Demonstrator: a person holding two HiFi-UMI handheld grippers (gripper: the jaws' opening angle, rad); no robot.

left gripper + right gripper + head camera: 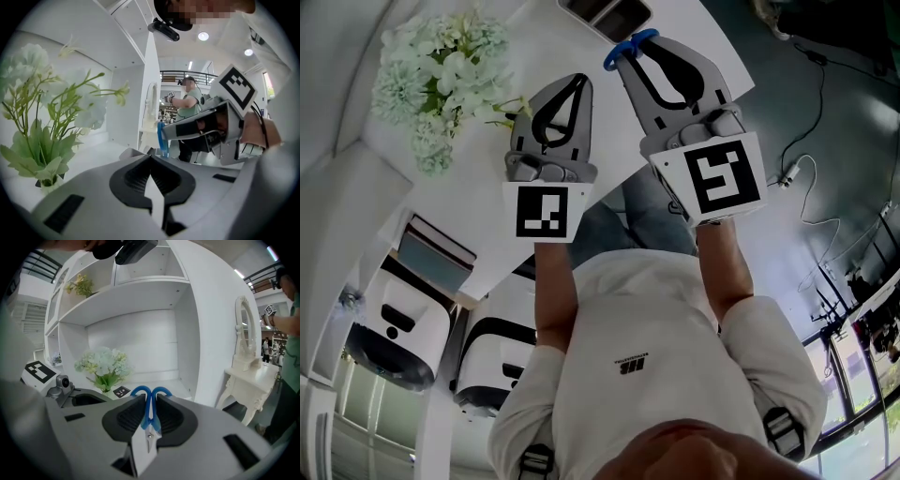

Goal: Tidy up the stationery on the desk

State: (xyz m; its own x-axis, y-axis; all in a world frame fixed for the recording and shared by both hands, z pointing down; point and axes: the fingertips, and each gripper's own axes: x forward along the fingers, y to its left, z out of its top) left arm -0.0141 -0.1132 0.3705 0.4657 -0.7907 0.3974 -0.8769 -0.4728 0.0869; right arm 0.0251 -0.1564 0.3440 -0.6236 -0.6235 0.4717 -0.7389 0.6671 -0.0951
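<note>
The right tongs (149, 398) pinch the scissors (148, 434) lengthwise, blue loops forward and blades back toward the camera. Only the right gripper view shows those blades. The left tongs (150, 157) are pressed together, empty.

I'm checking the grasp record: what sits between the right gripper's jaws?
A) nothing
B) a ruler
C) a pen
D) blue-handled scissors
D: in the right gripper view, the right gripper is clamped on the blue-handled scissors, whose handle loops poke out past the jaw tips.
</note>
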